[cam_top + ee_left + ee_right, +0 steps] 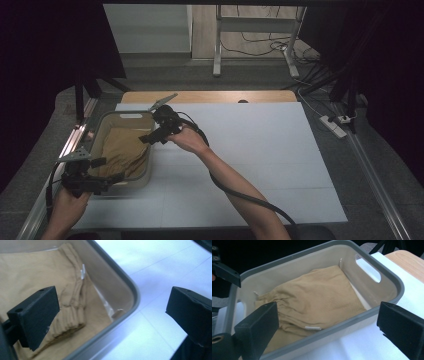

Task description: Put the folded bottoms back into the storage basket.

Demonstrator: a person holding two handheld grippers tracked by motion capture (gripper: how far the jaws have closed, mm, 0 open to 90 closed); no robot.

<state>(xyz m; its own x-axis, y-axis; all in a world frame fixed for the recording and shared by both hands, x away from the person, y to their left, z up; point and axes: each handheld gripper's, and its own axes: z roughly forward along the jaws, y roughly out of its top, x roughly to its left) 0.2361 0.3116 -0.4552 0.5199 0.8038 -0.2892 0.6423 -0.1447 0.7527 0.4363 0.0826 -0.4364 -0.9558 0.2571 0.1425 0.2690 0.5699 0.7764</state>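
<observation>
While your left gripper (102, 186) hangs wide-jawed over the near rim of the grey bin (145, 177), nothing is gripped yet — the tan cloth (122, 150) lies folded inside, untouched. Farther on, your right gripper (150, 138) spreads wide above it — grasp and lift-out remain.

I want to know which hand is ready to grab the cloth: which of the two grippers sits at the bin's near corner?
The left gripper: it sits open at the near corner of the bin, while the right gripper reaches over the long side above the tan cloth.
</observation>
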